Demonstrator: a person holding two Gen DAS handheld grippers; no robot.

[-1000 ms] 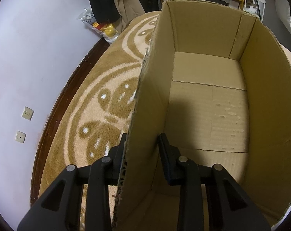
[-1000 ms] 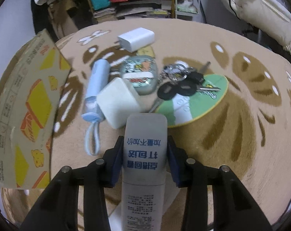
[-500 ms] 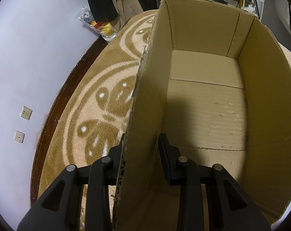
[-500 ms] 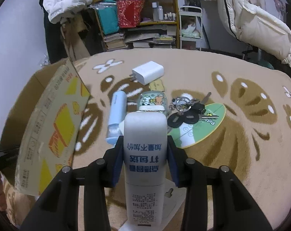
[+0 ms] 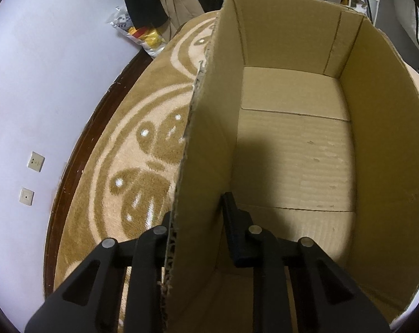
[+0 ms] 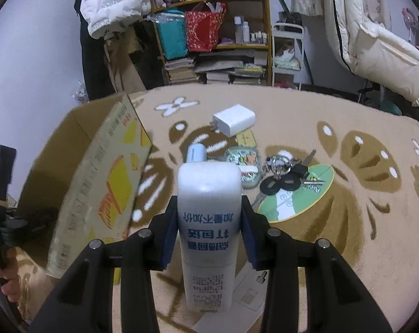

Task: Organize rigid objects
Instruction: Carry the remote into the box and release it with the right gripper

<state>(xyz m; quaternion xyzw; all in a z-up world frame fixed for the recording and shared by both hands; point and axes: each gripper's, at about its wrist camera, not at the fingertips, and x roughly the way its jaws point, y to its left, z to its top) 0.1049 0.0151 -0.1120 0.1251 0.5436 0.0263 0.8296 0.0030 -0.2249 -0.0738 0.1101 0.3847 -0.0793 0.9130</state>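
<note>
A tan carpet (image 6: 306, 116) with a brown and cream flower pattern covers the surface beneath everything; whether it lies on the floor or on a worktop cannot be told. On it stands an open cardboard box (image 5: 292, 152), its inside bare brown card, its outer side (image 6: 104, 183) printed with yellow and orange shapes. The left tool (image 5: 198, 222) pinches the near left wall of the box, one finger outside and one inside. In the right wrist view the box sits at the left.

The right tool (image 6: 209, 219) is clamped on a white bottle (image 6: 209, 211) with blue Chinese characters, gripping its sides and holding it above the carpet, just right of the box.

Beyond the bottle, small things lie close together on the carpet. A round green and white disc (image 6: 298, 197) has a bunch of keys (image 6: 284, 174) lying across its far edge. Left of the keys is a small patterned pouch (image 6: 244, 161), and beside that a pale blue cylinder (image 6: 197, 152), mostly hidden by the bottle. Farther back rests a white charger plug (image 6: 234, 119). A crowded wooden shelf (image 6: 217, 27) stands behind.
</note>
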